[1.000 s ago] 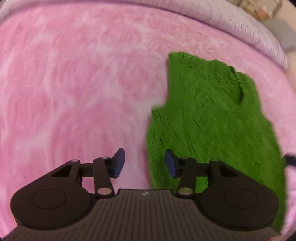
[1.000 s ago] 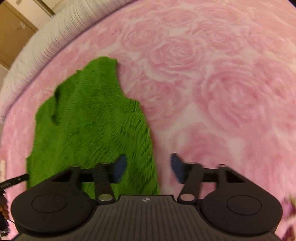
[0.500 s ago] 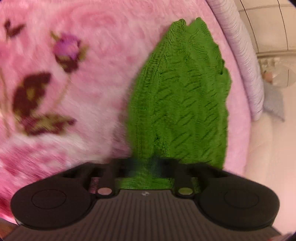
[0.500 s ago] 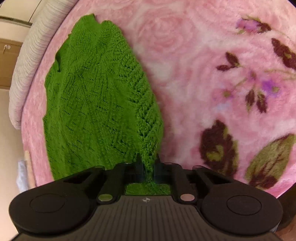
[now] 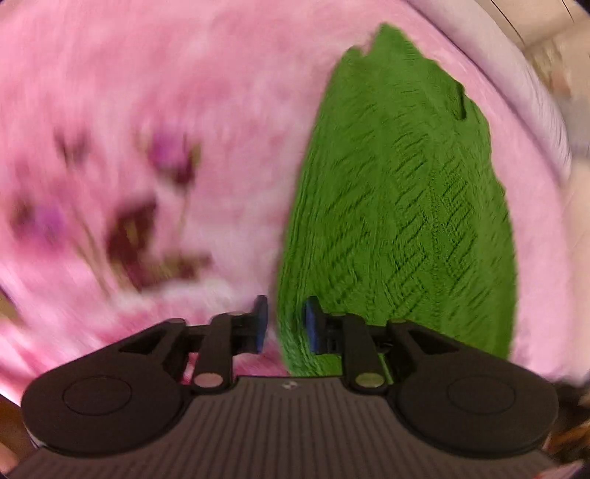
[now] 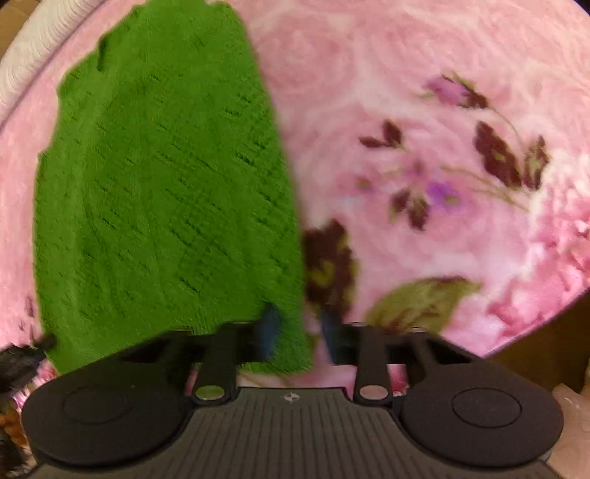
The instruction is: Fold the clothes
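A bright green cable-knit sleeveless sweater (image 5: 402,206) lies spread flat on a plush pink blanket printed with roses and dark leaves (image 5: 155,110), its bottom hem nearest both cameras and its shoulders pointing away. Half a second earlier both tools were pinched shut on that hem; now each has let go. The left gripper (image 5: 283,326) has its blue-padded fingers apart, straddling the hem's left corner with a gap on each side of the knit. The right gripper (image 6: 299,333) is likewise parted over the hem's right corner, the cloth lying loose between its fingers. Both views are motion-blurred. The release suggests the garment has just been pulled straight and laid down, so it now rests smooth and unfolded in shape, ready for a fold. The blanket covers a soft bed; a pale ribbed quilted border (image 6: 25,55) runs along the far edge beyond the sweater's shoulders. Past it, only blurred beige room surfaces (image 5: 553,29) show, too indistinct to identify.
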`<state>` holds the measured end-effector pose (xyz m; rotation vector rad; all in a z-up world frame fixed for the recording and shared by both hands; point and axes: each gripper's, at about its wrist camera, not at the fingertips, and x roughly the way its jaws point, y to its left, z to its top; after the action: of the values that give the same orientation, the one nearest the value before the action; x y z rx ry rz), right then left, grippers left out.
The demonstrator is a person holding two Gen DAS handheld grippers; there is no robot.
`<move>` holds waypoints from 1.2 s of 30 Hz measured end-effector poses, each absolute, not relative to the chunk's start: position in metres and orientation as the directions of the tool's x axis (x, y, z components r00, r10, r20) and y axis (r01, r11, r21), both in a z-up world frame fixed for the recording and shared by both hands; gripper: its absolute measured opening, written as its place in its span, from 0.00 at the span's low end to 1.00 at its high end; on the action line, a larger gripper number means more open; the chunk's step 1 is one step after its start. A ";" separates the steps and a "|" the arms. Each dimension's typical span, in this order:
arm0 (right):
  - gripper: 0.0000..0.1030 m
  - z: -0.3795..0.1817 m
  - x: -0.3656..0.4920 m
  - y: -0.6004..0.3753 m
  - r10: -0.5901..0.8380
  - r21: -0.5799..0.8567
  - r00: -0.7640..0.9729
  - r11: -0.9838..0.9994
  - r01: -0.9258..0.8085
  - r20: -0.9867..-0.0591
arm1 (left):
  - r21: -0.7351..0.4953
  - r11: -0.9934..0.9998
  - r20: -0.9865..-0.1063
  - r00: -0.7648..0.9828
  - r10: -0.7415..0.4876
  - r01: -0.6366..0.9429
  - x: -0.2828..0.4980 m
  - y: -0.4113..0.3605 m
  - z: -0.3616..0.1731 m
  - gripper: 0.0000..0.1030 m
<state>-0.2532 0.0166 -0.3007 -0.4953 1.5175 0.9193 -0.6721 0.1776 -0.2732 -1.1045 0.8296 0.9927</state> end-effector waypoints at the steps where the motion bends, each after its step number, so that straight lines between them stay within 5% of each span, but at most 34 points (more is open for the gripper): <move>1: 0.45 -0.290 -0.254 0.021 0.209 0.227 -0.127 0.575 -0.786 -0.970 | -0.278 0.180 -0.915 0.317 0.249 -0.944 -0.668 0.179 -0.263 0.19; 3: 0.46 -0.266 -0.259 0.034 0.250 0.144 -0.014 0.512 -0.847 -0.968 | -0.251 0.256 -0.898 0.324 0.298 -0.933 -0.656 0.184 -0.245 0.19; 6: 0.47 -0.246 -0.277 0.077 0.404 0.131 0.021 0.344 -0.930 -0.914 | -0.373 0.371 -0.829 0.486 0.279 -0.850 -0.614 0.206 -0.244 0.20; 9: 0.46 -0.243 -0.300 0.126 0.534 0.147 -0.035 0.170 -0.974 -0.845 | -0.467 0.499 -0.749 0.627 0.216 -0.730 -0.561 0.227 -0.261 0.20; 12: 0.45 -0.266 -0.322 0.168 0.577 0.191 -0.138 0.033 -0.981 -0.805 | -0.430 0.588 -0.774 0.615 0.151 -0.685 -0.527 0.231 -0.289 0.20; 17: 0.43 -0.317 -0.329 0.191 0.459 0.189 -0.201 -0.072 -0.979 -0.866 | -0.338 0.720 -0.813 0.573 0.101 -0.606 -0.490 0.226 -0.324 0.15; 26: 0.68 -0.307 -0.307 0.097 0.289 0.061 -0.069 -0.036 -0.997 -0.955 | -0.246 0.708 -0.896 0.433 0.094 -0.663 -0.554 0.190 -0.312 0.07; 28: 0.66 -0.300 -0.299 0.094 0.273 0.068 -0.057 0.029 -0.997 -0.960 | -0.266 0.677 -0.895 0.436 0.091 -0.687 -0.564 0.190 -0.303 0.07; 36: 0.62 -0.299 -0.314 0.102 0.329 0.080 -0.062 0.041 -0.996 -0.942 | -0.349 0.647 -0.828 0.547 0.126 -0.678 -0.532 0.198 -0.287 0.21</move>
<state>-0.3140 0.1023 -0.2994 -0.8871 1.0352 1.3608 -0.5318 0.1981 -0.2867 -0.7246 0.8683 0.5292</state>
